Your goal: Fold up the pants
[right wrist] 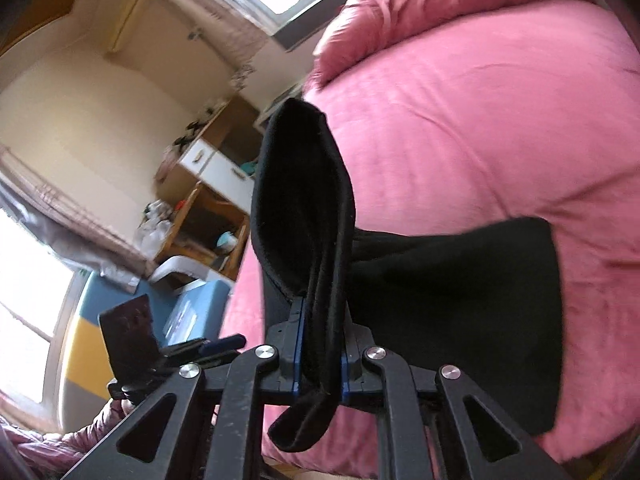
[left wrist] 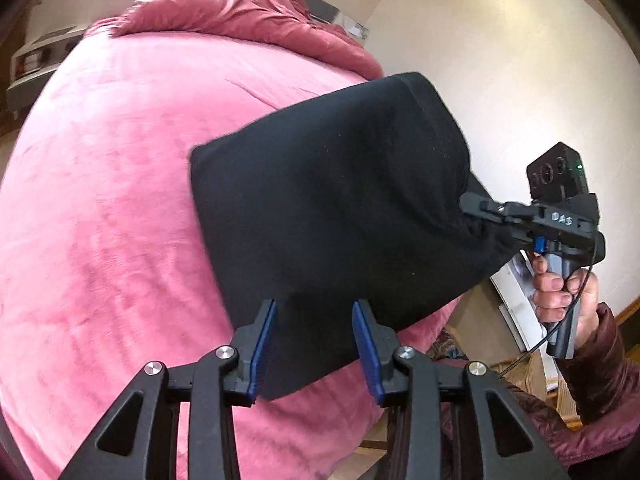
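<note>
The black pants (left wrist: 340,208) hang folded above a pink bed (left wrist: 112,200). My left gripper (left wrist: 316,344) is open, its blue pads on either side of the pants' lower edge, not pinching it. My right gripper (left wrist: 476,206) shows in the left wrist view at the right, shut on the pants' right corner. In the right wrist view my right gripper (right wrist: 320,344) is shut on a thick bunch of the black pants (right wrist: 460,292), with a loop of fabric hanging below the fingers. The left gripper (right wrist: 224,344) shows there at lower left.
A rumpled pink duvet (left wrist: 240,12) lies at the bed's far end. A white wall (left wrist: 500,60) stands to the right. Wooden shelves (right wrist: 208,200) with clutter and a blue box (right wrist: 196,312) stand beside the bed.
</note>
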A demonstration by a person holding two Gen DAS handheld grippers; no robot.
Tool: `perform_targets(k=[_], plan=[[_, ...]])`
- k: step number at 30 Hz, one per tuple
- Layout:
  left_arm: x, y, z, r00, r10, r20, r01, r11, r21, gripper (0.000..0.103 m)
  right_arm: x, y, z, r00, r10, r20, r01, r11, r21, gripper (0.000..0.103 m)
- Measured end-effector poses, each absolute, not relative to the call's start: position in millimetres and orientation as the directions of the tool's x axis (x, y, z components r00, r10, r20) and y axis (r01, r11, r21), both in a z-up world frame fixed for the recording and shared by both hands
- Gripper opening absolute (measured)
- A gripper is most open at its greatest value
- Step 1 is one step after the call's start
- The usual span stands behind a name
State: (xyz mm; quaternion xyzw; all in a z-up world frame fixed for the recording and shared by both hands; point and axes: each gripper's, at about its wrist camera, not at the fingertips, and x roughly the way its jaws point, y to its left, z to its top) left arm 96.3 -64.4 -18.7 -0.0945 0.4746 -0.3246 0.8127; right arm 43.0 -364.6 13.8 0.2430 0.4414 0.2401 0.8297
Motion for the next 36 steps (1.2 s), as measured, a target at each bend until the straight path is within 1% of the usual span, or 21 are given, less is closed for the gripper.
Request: perform_targets(k=[7,12,16,19,20,22,23,24,27,30,34,35,36], plan=[[104,-101,-30,0.266,-0.624,-0.735,0.499,0.742,-0.449,0.039,28,-409,-35,0.497,0.551,-0.671,-0.023,0.781,0.624,0.012],[108,-124,-41,0.243,-0.604,-0.759,0.506,0.746,-0.432,0.039,30,-431,-69,0.474,0.520,-0.710,0.065,0.784,0.618,0.012],[106,-132,-38,0.254,-0.581,-0.773,0.488,0.767,-0.416,0.040,34,-439,-86,0.472,0.537,-0.699,0.085,0.761,0.643,0.012],[104,-135,-38,0.260,-0.582,-0.770,0.483,0.769,-0.419,0.041,33,-436,-83,0.479,0.529,-0.701,0.074,0.771,0.632,0.018],[103,-135,-39,0.261,-0.583,-0.769,0.481,0.769,-0.420,0.041,31,-437,-77,0.489,0.501,-0.714,0.072,0.793,0.605,0.022],[102,-136,-42,0.258,-0.592,-0.763,0.480,0.764,-0.431,0.042,25,-437,-61,0.517,0.431,-0.740,0.055,0.845,0.531,0.028],[103,-136,-43,0.257,-0.595,-0.762,0.477,0.764,-0.435,0.042,22,-437,-50,0.530,0.395,-0.750,0.043,0.871,0.489,0.035],[103,-134,-43,0.256,-0.598,-0.759,0.475,0.762,-0.440,0.042,21,-437,-43,0.540,0.379,-0.752,0.033,0.883,0.469,0.036],[104,-131,-42,0.258,-0.606,-0.753,0.476,0.757,-0.446,0.042,21,-429,-27,0.560,0.348,-0.752,-0.011,0.910,0.413,0.036],[102,-132,-41,0.262,-0.600,-0.756,0.490,0.757,-0.431,0.042,31,-413,-25,0.567,0.312,-0.763,-0.027,0.932,0.361,0.036],[100,-139,-40,0.275,-0.578,-0.769,0.499,0.769,-0.399,0.042,52,-396,-35,0.542,0.330,-0.773,-0.040,0.929,0.369,0.036],[100,-140,-39,0.282,-0.564,-0.776,0.498,0.777,-0.385,0.042,55,-386,-37,0.529,0.330,-0.782,-0.051,0.932,0.359,0.027],[99,-142,-38,0.285,-0.559,-0.779,0.498,0.781,-0.378,0.042,56,-382,-37,0.523,0.320,-0.790,-0.059,0.938,0.341,0.007]])
